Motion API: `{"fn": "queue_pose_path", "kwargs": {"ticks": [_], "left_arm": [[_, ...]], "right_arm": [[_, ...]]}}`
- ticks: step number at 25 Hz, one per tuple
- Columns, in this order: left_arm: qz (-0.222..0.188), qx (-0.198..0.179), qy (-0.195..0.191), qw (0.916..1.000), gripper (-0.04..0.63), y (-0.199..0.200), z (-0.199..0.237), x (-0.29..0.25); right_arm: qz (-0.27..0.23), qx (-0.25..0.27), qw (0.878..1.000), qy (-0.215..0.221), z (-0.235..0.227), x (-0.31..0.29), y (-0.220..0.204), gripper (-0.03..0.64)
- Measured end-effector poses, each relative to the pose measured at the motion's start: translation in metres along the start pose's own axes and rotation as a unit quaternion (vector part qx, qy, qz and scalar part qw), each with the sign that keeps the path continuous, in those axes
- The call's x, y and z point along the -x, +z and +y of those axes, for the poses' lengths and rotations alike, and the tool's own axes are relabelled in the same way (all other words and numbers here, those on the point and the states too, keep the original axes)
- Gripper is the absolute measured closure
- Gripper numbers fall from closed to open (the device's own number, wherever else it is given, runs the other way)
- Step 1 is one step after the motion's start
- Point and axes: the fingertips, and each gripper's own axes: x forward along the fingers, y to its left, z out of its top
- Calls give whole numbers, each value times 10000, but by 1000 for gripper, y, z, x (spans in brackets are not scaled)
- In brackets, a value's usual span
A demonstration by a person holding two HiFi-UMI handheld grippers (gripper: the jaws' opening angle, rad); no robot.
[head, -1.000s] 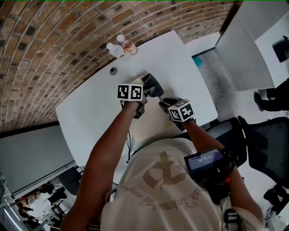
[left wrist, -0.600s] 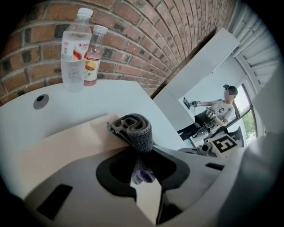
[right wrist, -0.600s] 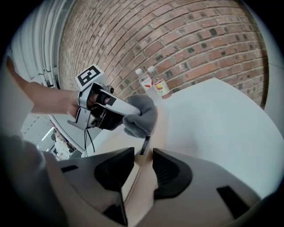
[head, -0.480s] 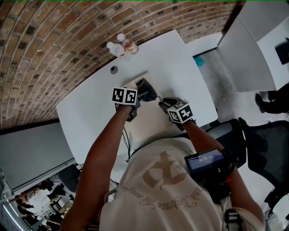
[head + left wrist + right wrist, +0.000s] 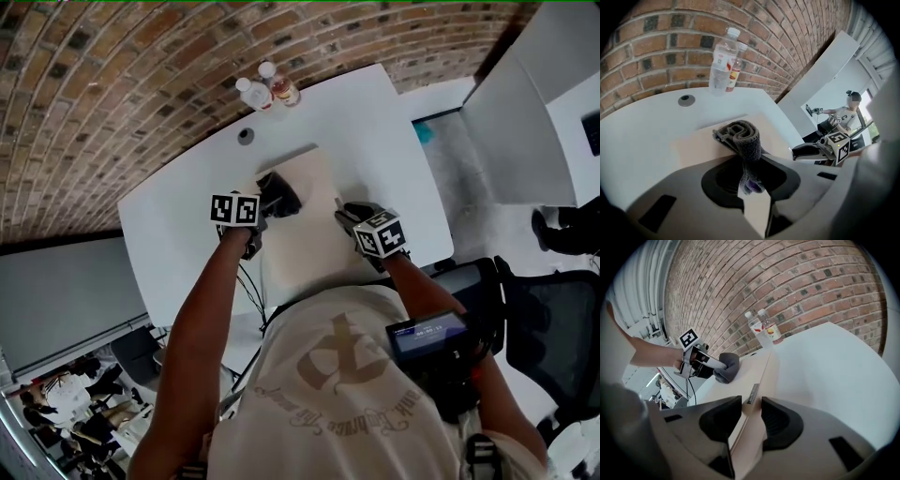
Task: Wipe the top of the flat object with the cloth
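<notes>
Left claw [image 5: 266, 204], clamped on the cloth [image 5: 279, 196], has dragged it toward the board's [image 5: 314, 246] left edge, so wiping continues.

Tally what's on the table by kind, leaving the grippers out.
bottles: 2
board: 1
cloth: 1
grommet: 1
Total: 5
</notes>
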Motion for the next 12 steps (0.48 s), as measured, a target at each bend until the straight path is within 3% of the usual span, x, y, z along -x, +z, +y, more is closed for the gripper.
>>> {"fn": "queue_pose_path", "kwargs": {"ticks": [12], "left_arm": [[-342, 567, 348, 9972, 497, -39, 59, 48]], "right_arm": [[-13, -118, 9999, -86, -1, -1, -1, 472]]}}
